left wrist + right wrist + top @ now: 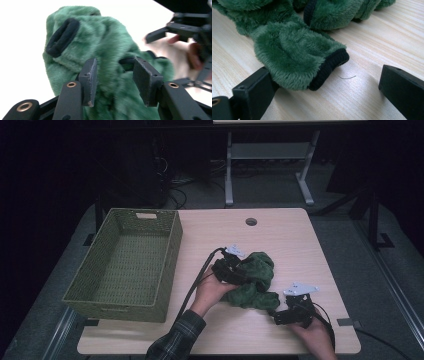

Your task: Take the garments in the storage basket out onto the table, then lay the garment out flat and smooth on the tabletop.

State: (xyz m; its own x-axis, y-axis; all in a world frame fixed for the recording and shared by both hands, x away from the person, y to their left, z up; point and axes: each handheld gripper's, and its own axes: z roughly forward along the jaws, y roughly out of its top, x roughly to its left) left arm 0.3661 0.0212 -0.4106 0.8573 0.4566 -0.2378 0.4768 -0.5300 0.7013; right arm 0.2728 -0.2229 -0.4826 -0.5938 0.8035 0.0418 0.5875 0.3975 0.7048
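High view, table point(280, 235): lying pale and wooden under everything, with a round hole point(251, 221) at about 12 o'clock of its middle.
High view, basket point(165, 265): sitting at the table's 9 o'clock side, woven, olive green, long side running away from the person.
High view, green fleece garment point(257, 280): lying bunched on the bare wood at about 4 o'clock of the table's middle, well apart from the basket.
High view, left gripper point(239, 272): pressing into the garment's 9 o'clock edge, cable point(197, 280) trailing back toward 7 o'clock past a plaid sleeve point(177, 340).
High view, right gripper point(280, 312): resting low at the garment's 5 o'clock corner, grey plate on top.
Left gripper view, left gripper point(116, 82): standing spread about halfway, green pile filling the gap between both pads point(91, 80); pads not squeezing the cloth.
Left gripper view, garment point(100, 47): rising toward 12 o'clock, a black-trimmed cuff point(62, 37) showing at 10 o'clock.
Left gripper view, right gripper point(175, 30): showing farther off at 2 o'clock.
Right gripper view, right gripper point(324, 87): standing wide apart, low over the wood.
Right gripper view, garment sleeve end point(294, 55): lying flat on the table, black cuff pointing toward 4 o'clock, touching the 8 o'clock jaw and well clear of the 4 o'clock one; not pinched.
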